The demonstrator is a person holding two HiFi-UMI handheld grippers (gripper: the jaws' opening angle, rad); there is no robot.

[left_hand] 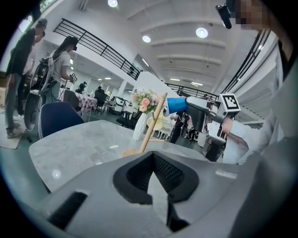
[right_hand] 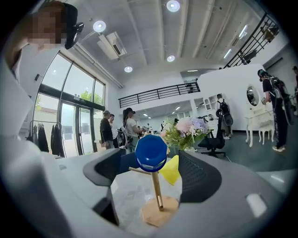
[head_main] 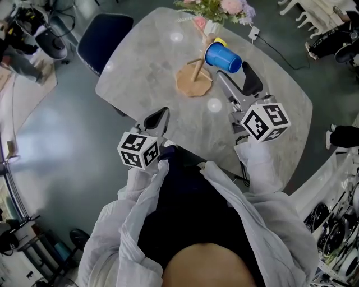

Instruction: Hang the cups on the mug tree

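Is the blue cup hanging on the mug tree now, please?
Hanging: the blue cup sits on the mug tree; the right claw is open, clear of it.

Grey marble table point(head_main: 140, 67), navy chair point(head_main: 104, 33), tall windows point(right_hand: 70, 116), ceiling spotlights point(right_hand: 173, 5), balcony railing point(right_hand: 158, 93)

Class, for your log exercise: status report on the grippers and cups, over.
Left gripper shut, empty. Right gripper open at blue cup, not gripping. Blue cup on mug tree, yellow cup too. Nothing in the way.
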